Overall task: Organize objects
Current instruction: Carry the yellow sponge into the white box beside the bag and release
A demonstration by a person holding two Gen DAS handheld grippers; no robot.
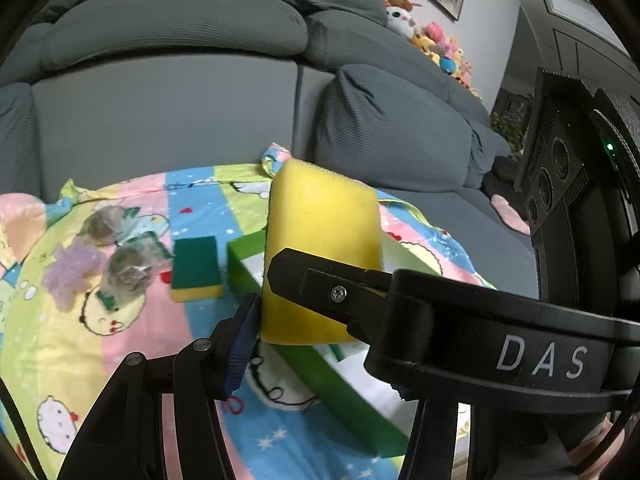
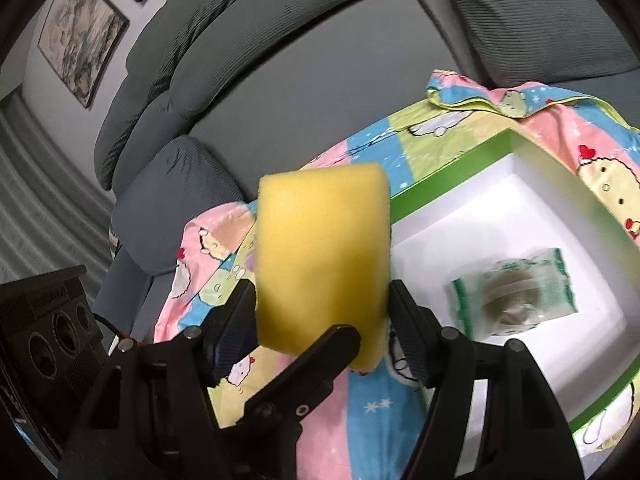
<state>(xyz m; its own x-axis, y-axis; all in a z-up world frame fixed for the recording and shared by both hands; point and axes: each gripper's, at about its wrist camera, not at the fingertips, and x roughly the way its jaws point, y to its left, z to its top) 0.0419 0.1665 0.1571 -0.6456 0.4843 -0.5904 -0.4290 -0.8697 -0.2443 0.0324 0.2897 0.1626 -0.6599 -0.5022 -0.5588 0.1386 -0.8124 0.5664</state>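
Observation:
A yellow sponge (image 1: 322, 240) stands on end between both grippers above a green-rimmed white box (image 1: 340, 384). In the right wrist view my right gripper (image 2: 322, 308) is shut on the sponge (image 2: 320, 248), its pads pressing both sides. The left gripper's fingers (image 1: 244, 340) sit beside the sponge; whether they still press it I cannot tell. Inside the box (image 2: 500, 208) lies a wrapped scrubber packet (image 2: 514, 294). A green-and-yellow sponge (image 1: 196, 268), two more packets (image 1: 128, 270) and a purple puff (image 1: 72, 276) lie on the patterned cloth (image 1: 132, 332).
The cloth covers a grey sofa seat (image 1: 160, 116) with cushions behind. Plush toys (image 1: 440, 48) sit at the far right of the sofa. Framed pictures (image 2: 80, 36) hang on the wall.

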